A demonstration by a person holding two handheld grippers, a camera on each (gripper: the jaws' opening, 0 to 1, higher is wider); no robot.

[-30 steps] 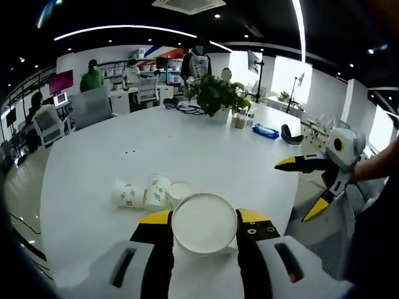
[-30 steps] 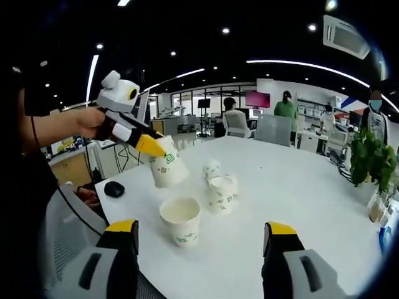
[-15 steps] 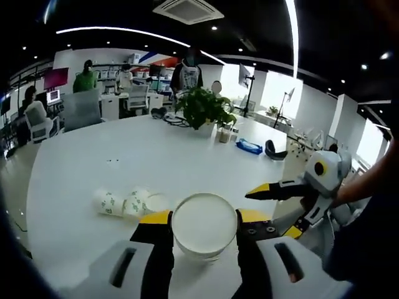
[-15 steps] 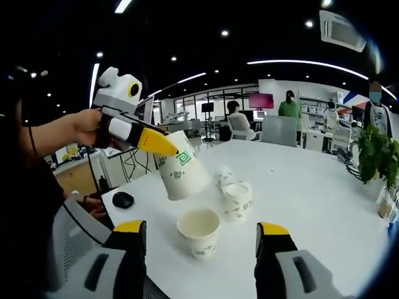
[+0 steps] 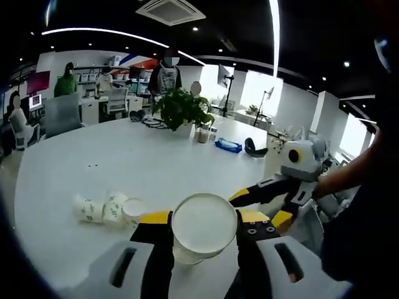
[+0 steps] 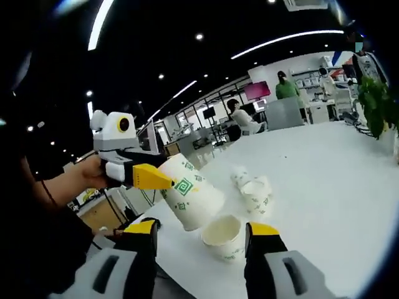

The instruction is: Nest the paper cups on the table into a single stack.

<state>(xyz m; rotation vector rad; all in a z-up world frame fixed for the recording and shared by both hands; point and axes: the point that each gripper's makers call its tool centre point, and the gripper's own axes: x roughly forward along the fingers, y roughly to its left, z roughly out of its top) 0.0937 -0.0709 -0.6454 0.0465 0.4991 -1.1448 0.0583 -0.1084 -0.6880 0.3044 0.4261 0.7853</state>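
Open office, white bench [image 6: 324, 180]. Left tongs [image 5: 204, 219] clamp paper cup [image 6: 190, 193], tilted, base toward upright cup [image 6: 221, 235] just below. Right tongs [image 6: 202, 228] spread, empty, straddling upright cup. Spare cups [image 6: 254, 187] lie beyond.

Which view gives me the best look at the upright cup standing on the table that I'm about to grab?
The right gripper view: the upright cup stands between its open jaws, mouth and printed side visible. The left gripper view shows the held cup in the left gripper instead.
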